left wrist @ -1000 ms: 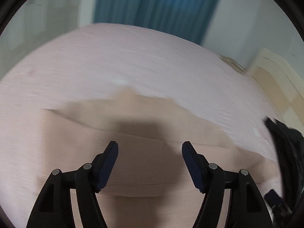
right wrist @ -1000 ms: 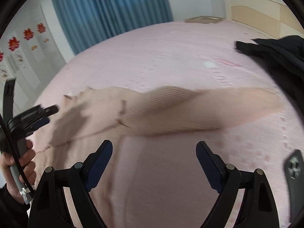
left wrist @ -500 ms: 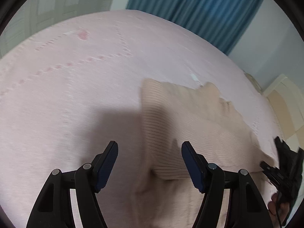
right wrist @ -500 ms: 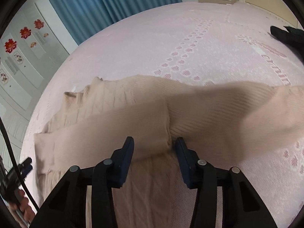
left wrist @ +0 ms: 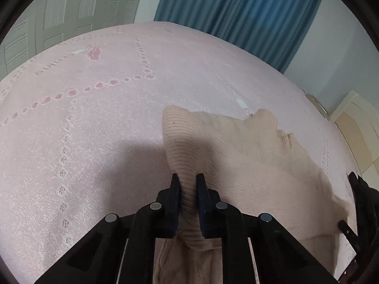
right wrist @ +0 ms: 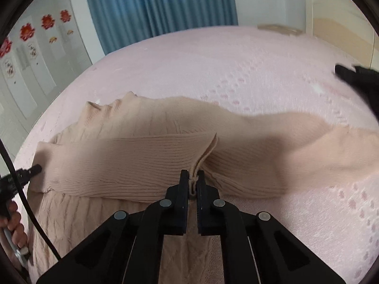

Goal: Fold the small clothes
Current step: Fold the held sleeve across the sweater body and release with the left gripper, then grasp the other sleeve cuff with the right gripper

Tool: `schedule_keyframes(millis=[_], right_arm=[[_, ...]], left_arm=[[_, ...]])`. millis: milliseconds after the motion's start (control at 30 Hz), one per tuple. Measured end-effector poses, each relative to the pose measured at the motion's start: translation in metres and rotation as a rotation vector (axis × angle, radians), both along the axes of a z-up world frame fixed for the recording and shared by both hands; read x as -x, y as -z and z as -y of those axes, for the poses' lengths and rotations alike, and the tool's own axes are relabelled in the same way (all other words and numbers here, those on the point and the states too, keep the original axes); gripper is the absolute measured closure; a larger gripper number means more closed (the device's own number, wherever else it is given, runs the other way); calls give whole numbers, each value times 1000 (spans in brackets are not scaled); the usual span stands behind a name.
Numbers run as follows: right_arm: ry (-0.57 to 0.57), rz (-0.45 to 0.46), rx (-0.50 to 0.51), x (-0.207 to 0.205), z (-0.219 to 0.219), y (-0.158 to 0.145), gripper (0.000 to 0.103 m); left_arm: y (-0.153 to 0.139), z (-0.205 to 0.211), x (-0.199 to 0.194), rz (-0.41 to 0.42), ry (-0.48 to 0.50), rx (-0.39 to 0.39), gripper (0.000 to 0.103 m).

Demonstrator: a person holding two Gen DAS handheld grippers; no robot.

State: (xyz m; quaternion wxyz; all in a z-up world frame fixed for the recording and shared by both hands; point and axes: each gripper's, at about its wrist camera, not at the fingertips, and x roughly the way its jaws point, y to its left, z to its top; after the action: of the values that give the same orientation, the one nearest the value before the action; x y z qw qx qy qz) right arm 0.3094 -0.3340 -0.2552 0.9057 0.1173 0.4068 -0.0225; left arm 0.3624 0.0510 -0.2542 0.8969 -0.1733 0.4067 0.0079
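The beige ribbed sweater (right wrist: 146,156) lies spread on the pink bedspread (left wrist: 83,123), and every other thing is placed from it. The left gripper (left wrist: 188,182) is clenched on a raised fold at the sweater's left edge, and the right gripper (right wrist: 192,177) is clenched on a bunched ridge of knit near the sweater's middle, where a sleeve lies folded across the body. Judging by these holds, the step in hand is carrying a sleeve or side panel over the torso. The next move likely calls for both tongs to travel together, keeping the fold line straight, then lowering the cloth flat before letting go.

A black garment (right wrist: 357,80) lies well apart from the sweater on its right, cut off by the frame. The sweater's hem is hidden beneath both grippers, so how far the fold reaches cannot be told. The far sleeve (right wrist: 331,146) is blurred. Blue curtains (right wrist: 161,2) hang beyond the sweater's collar (right wrist: 99,111).
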Motion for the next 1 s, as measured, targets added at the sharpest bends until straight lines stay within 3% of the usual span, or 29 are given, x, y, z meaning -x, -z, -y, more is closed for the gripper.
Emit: schedule_keyframes(millis=[200, 300, 367, 433, 533, 667, 833, 1000], right_arm=[[-21, -80, 37, -3, -3, 14, 94], [6, -75, -2, 1, 14, 8, 82], [50, -33, 31, 7, 34, -7, 67], [111, 17, 64, 16, 56, -22, 45], [229, 66, 99, 33, 98, -41, 34], [362, 43, 108, 57, 162, -41, 32], [445, -118, 159, 73, 229, -2, 32], [534, -141, -31, 78, 273, 27, 31]], left_arm=[[1, 1, 0, 10, -6, -25, 86], [3, 5, 0, -2, -29, -74, 65], [4, 8, -2, -14, -44, -106, 39], [5, 11, -3, -18, -40, -119, 38], [5, 17, -5, -24, -35, -160, 37], [5, 24, -6, -25, -30, -207, 34], [7, 26, -8, -33, -19, -220, 32], [6, 29, -6, -25, -29, -241, 32]])
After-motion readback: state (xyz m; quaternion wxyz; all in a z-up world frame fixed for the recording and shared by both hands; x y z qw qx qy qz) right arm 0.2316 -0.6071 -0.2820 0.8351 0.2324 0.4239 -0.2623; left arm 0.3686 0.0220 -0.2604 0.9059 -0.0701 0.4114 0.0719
